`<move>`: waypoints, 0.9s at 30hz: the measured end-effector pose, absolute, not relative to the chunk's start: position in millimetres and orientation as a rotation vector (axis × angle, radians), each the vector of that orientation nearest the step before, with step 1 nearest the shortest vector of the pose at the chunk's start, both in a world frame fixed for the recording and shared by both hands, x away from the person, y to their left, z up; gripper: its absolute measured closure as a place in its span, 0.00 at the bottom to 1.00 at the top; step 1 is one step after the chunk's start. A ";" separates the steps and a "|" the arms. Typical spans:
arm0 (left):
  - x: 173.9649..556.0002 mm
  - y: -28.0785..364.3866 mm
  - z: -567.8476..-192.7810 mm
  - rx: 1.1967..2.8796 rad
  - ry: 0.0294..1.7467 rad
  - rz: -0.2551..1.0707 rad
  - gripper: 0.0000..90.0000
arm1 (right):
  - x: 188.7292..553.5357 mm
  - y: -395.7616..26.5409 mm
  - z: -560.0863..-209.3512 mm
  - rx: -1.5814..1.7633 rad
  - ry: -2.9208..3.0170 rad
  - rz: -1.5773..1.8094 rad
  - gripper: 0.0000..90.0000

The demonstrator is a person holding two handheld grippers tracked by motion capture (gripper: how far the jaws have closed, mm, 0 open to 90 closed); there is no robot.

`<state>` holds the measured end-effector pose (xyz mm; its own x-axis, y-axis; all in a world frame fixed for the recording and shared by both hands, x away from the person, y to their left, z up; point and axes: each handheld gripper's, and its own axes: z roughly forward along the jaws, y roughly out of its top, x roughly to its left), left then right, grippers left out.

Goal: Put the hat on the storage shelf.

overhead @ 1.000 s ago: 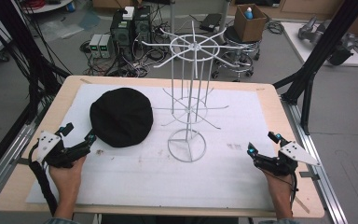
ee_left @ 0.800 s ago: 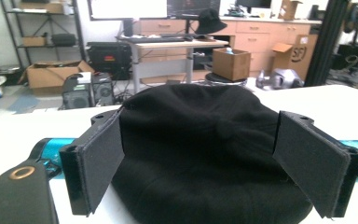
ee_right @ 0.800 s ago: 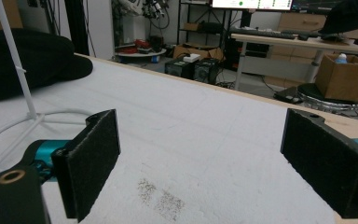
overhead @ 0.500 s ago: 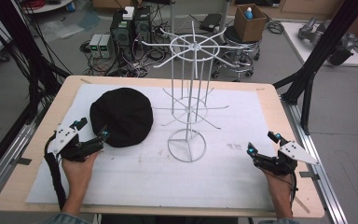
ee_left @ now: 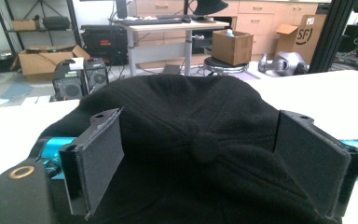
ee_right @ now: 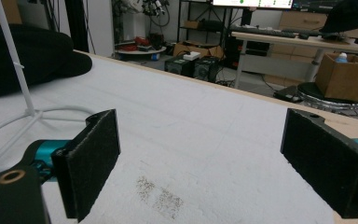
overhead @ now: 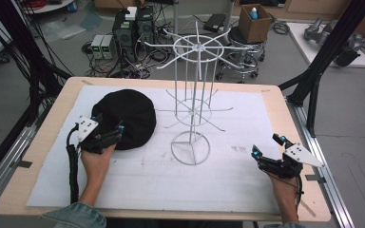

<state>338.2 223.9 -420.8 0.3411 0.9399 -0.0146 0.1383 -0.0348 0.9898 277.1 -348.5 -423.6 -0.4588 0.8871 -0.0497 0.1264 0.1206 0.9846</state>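
Observation:
A black cap lies crown-up on the white mat, left of a white wire rack. My left gripper is at the cap's near edge and is open. In the left gripper view its two pads stand wide apart on either side of the cap, with the crown button between them. My right gripper rests low near the mat's right front corner, open. In the right gripper view my right gripper has bare mat between its pads. Farther off there are the cap and the rack's ring base.
The white mat covers most of the wooden table. The rack's thin arms spread out over the table's middle. Black frame posts rise at the table's right and left edges. Computers, cables and a cardboard box sit on the floor beyond.
My left gripper has moved forward and to the right, from the table's left front up to the cap's near edge. The right gripper, the cap and the rack have stayed put.

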 end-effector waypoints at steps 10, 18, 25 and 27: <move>355.5 207.1 -435.9 1.477 1.126 0.857 0.18 | 277.7 -348.5 -424.0 0.996 1.717 1.398 0.12; 367.4 196.8 -434.4 1.506 1.188 0.869 0.18 | 277.9 -348.8 -423.8 0.992 1.714 1.397 0.12; 372.9 196.7 -438.6 1.506 1.251 0.870 0.22 | 278.2 -349.0 -424.2 1.000 1.717 1.399 0.12; 372.9 196.4 -438.7 1.511 1.258 0.862 0.34 | 278.2 -349.0 -424.2 1.001 1.717 1.399 0.12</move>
<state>372.9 196.4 -438.7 0.2209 0.9737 -0.0552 0.3000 -0.0140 0.9538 278.2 -349.0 -424.2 -0.4594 0.8871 -0.0444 0.1355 0.1194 0.9836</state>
